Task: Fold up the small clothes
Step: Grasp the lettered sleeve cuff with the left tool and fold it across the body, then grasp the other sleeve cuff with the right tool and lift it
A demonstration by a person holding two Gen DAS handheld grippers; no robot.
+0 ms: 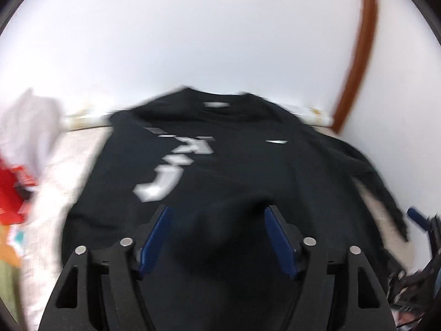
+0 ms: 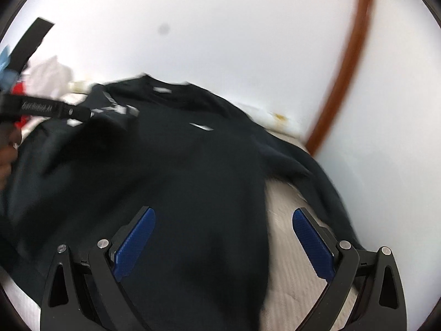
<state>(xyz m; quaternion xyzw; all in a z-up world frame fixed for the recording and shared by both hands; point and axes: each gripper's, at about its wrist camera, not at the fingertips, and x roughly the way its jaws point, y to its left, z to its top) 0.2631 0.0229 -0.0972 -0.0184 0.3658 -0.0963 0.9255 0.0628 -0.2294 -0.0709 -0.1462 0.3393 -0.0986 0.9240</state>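
One black long-sleeved shirt (image 1: 237, 165) with white lettering lies spread on a pale bed cover (image 1: 69, 171), collar toward twelve o'clock by a white wall (image 1: 193, 27). One sleeve (image 1: 380, 187) trails off toward four o'clock. A pile of other clothes (image 1: 24, 143), white and red, sits at nine o'clock; the blur prevents counting them.

Two grippers are present, each with two blue pads. The left gripper (image 1: 217, 234) tilts downward over the shirt's lower part, jaws parted, pads clear of the cloth and gripping nothing. The right gripper (image 2: 223, 242) also tilts downward, jaws spread wide over the shirt's hem edge, empty. In the right wrist view, the left gripper enters from nine o'clock.
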